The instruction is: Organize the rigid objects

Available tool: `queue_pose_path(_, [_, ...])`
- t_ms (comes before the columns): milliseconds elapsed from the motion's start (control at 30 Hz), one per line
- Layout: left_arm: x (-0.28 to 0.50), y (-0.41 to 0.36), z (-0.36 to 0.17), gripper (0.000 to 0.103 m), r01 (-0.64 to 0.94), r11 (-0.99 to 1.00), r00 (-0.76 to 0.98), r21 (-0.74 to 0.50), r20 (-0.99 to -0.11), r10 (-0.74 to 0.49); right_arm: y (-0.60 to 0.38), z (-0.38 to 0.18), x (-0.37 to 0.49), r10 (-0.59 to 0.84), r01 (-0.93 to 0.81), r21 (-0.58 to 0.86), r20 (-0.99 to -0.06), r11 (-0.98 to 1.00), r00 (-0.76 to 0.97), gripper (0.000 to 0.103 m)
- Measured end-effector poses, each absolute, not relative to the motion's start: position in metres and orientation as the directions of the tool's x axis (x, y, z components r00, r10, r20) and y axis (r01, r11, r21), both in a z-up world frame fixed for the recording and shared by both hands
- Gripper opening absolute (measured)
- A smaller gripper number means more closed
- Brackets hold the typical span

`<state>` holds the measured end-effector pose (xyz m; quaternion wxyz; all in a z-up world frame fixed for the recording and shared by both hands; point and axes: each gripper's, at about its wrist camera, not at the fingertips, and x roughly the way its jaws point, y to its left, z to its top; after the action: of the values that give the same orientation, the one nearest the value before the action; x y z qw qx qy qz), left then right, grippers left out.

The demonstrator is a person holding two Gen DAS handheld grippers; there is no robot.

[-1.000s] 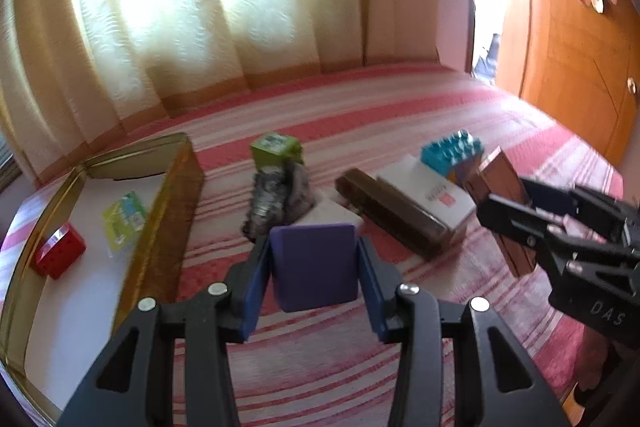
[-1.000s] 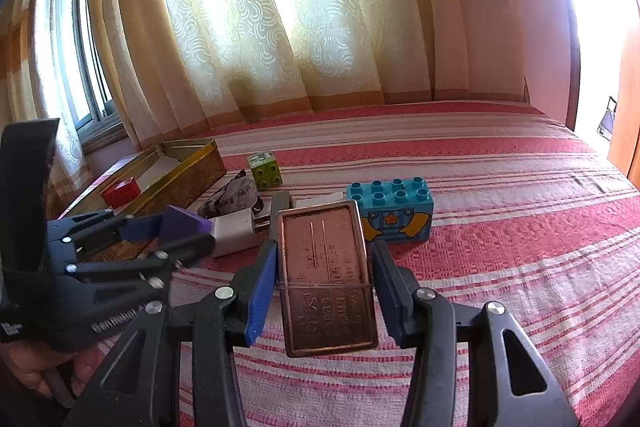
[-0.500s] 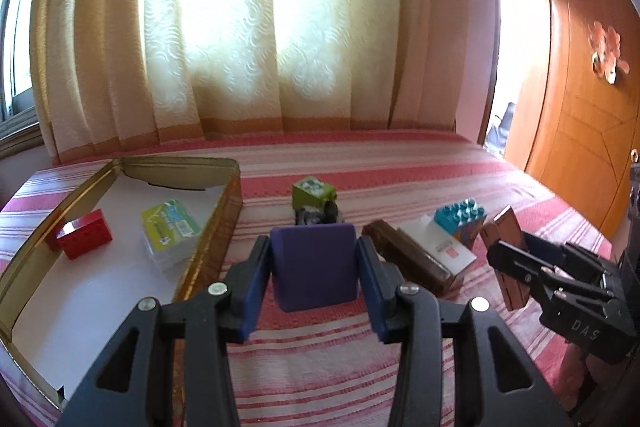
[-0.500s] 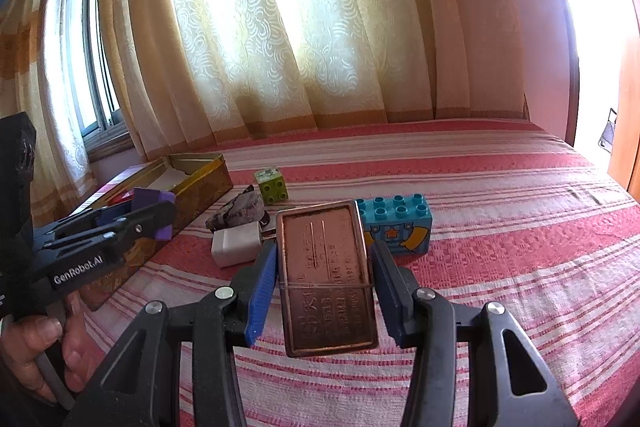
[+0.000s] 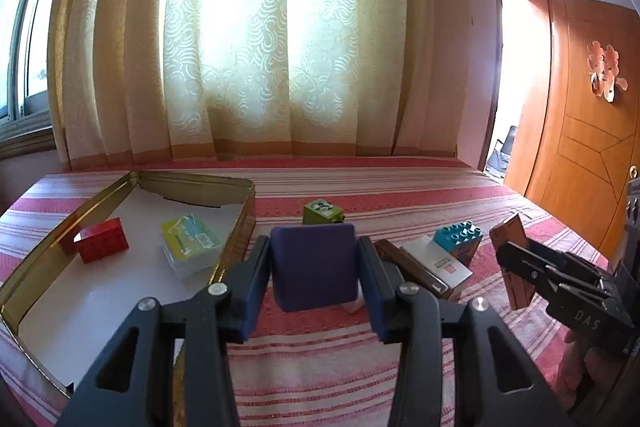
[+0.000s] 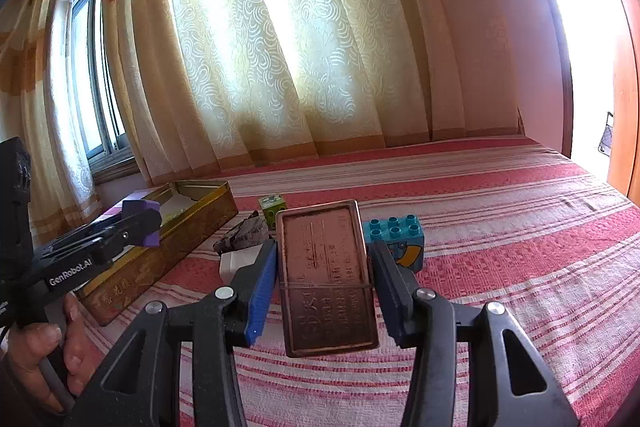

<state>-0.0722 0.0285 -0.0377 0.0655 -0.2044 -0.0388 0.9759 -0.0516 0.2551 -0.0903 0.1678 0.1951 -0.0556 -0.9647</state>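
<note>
Left view: my left tongs (image 5: 316, 277), clamped on the purple block (image 5: 314, 265), have swung so the gold tin (image 5: 244, 211) now sits just left, ready for dropping. Right view: right tongs (image 6: 324, 279) grip the copper tin (image 6: 326, 279) over the bed (image 6: 500, 247), waiting.

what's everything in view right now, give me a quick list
purple block: 1, purple, clamped in left gripper
copper tin: 1, copper brown, clamped in right gripper
gold tray: 1, gold, white inside, left on the bed
red brick: 1, red, in tray
card pack: 1, yellow-green, in tray
green cube: 1, green, on bed
teal brick: 1, teal, on bed
white box: 1, white, on a dark brown box
white adapter: 1, white, on bed
dark crumpled object: 1, behind adapter
left gripper: 1, black, shut
right gripper: 1, black, shut
</note>
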Motion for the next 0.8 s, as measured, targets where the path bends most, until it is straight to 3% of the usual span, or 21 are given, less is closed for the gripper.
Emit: queue_pose_path(800, [-0.060,0.012,-0.037,0.043,-0.099,-0.986,-0.924,-0.131,-0.355,0.140,0.244,-0.088,-0.041,-0.348,0.318,0.144,-0.324,-0.937,-0.880,0.049])
